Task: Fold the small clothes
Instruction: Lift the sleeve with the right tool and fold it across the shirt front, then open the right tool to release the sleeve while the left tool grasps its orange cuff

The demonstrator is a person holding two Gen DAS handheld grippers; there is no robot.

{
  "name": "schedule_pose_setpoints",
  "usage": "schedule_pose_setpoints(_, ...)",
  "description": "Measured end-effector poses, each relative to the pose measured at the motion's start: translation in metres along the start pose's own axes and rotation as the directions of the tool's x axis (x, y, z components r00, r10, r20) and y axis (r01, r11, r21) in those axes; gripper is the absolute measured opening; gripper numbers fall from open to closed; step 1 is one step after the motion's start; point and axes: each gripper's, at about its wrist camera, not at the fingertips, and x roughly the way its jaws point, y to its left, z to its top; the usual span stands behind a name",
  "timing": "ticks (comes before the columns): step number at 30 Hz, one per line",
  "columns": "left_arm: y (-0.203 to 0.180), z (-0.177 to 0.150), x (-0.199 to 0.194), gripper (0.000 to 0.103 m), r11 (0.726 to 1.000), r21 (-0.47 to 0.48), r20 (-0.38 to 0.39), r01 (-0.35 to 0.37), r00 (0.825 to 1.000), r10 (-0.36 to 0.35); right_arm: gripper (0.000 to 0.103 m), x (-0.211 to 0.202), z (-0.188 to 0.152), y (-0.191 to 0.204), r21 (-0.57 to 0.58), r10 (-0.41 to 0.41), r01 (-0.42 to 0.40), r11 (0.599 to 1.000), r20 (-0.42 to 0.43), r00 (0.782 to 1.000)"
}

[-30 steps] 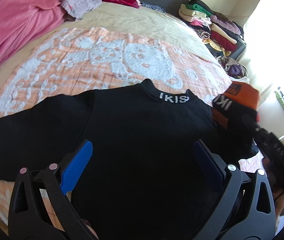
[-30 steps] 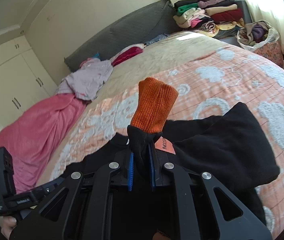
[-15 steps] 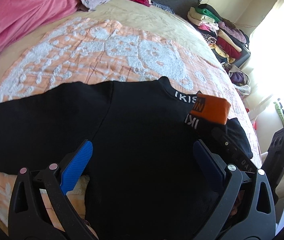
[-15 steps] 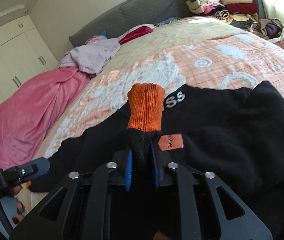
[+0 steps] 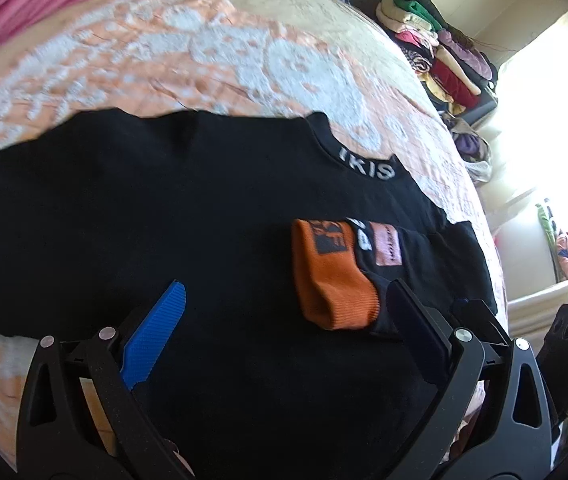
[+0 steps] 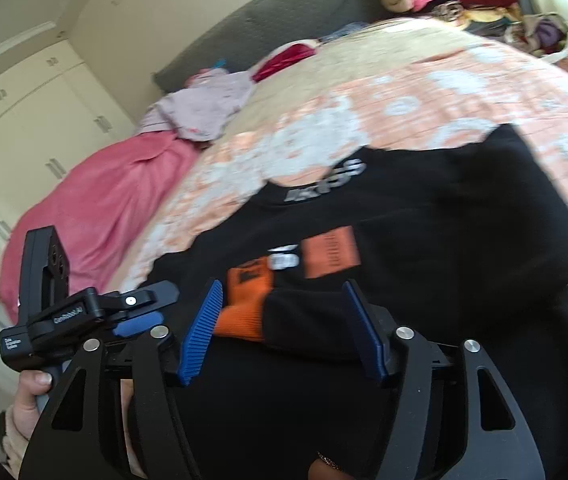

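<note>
Now laid across black sweater (image 5: 163,208) on bed (image 5: 203,60), orange cuff (image 5: 330,280) freed by right gripper (image 6: 279,328), just opened wide; left gripper (image 5: 284,332) wide, empty; may snag on withdrawal, undoing fold.

My top (image 5: 203,208): black, white lettering on the collar (image 5: 366,168), orange ribbed cuff (image 5: 332,280) at 4 o'clock, orange patch (image 6: 330,252). My spread (image 5: 211,60): peach check with white fleecy motifs, beige beyond. My blanket (image 6: 115,192) at 9 o'clock: pink. My headboard (image 6: 275,28): grey. My tongs' pads (image 6: 199,332): blue, ridged; frames black. My pile (image 5: 440,48) at 1 o'clock: green, cream, maroon, mauve.
</note>
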Motion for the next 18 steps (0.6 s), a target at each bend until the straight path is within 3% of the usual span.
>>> schedule_pose_setpoints(5,-0.011,-0.004,0.013,0.089,0.999,-0.014,-0.030,0.045,0.999,-0.045,0.065,-0.015,-0.004,-0.028,0.054,-0.064,0.063,0.997,0.009,0.998)
schedule_pose_setpoints(7,-0.015,-0.005,0.017,0.071,0.999,-0.015,-0.036,0.050,0.998,-0.051,0.065,-0.022,-0.005,-0.035,0.068,-0.074,0.073,0.995,0.022,0.997)
schedule_pose_setpoints(17,-0.031,-0.009,0.039,0.070,0.996,-0.035,-0.079,0.076,0.994,-0.079,0.065,-0.045,-0.008,-0.057,0.121,-0.126,0.118,0.986,0.061,0.990)
schedule_pose_setpoints(18,-0.032,-0.009,0.040,0.066,0.997,-0.035,-0.081,0.072,0.994,-0.075,0.065,-0.047,-0.009,-0.058,0.125,-0.134,0.125,0.984,0.064,0.989)
